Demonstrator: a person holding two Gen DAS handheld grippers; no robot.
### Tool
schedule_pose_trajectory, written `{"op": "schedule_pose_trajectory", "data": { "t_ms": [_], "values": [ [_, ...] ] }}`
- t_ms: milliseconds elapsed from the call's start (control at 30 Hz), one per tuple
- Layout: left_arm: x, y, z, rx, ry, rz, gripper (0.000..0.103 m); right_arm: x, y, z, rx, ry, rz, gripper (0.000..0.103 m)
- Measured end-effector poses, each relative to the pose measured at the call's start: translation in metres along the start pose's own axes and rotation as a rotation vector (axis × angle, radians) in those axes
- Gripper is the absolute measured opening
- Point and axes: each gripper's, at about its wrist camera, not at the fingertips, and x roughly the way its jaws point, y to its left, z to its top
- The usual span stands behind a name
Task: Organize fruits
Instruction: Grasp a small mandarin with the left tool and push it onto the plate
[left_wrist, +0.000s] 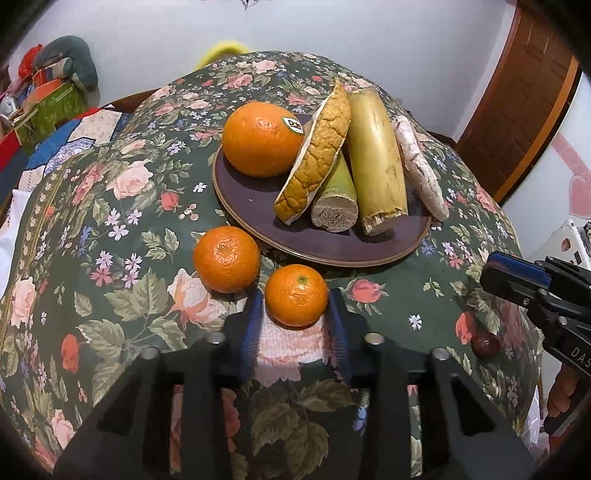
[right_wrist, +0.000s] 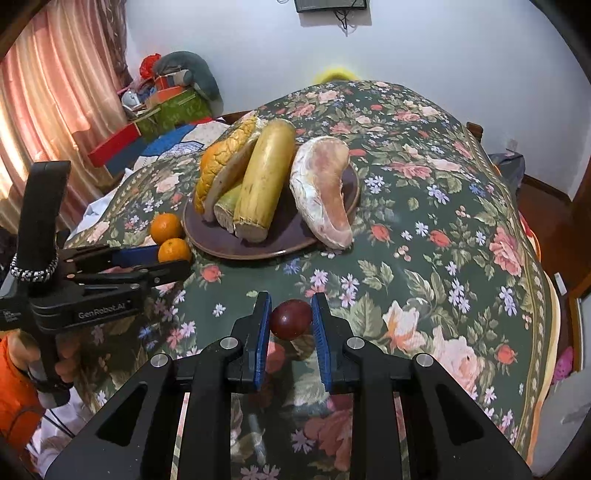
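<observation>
A dark plate (left_wrist: 251, 192) on the floral cloth holds a large orange (left_wrist: 262, 138), a melon slice (left_wrist: 314, 158), two cut stalks (left_wrist: 375, 162) and a pale slice (left_wrist: 421, 166). Two small mandarins lie on the cloth before it. My left gripper (left_wrist: 295, 306) is open, its blue pads on either side of the nearer mandarin (left_wrist: 296, 295); the other mandarin (left_wrist: 226, 258) lies to its left. My right gripper (right_wrist: 290, 314) is open around a small dark red fruit (right_wrist: 290, 319), with small gaps on both sides. That fruit also shows in the left wrist view (left_wrist: 484, 344).
The plate (right_wrist: 280, 236) sits mid-table in the right wrist view, with the left gripper (right_wrist: 162, 264) at its left by the mandarins (right_wrist: 173, 249). Boxes and clutter (right_wrist: 166, 103) stand beyond the table's far left. A wooden door (left_wrist: 524, 99) is at the right.
</observation>
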Motion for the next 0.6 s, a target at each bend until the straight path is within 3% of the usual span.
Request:
{"op": "schedule_pose_trajectory", "data": {
  "t_ms": [267,600],
  "values": [
    [-0.015,0.003,0.001,0.013,-0.026,0.000,0.033,0.004,0.003,0.010,-0.013,-0.014,0.014,0.020],
    [-0.039,0.015,0.032,0.007,-0.123,0.033,0.033,0.018,0.005,0.026,-0.013,-0.019,0.026,0.020]
  ]
}}
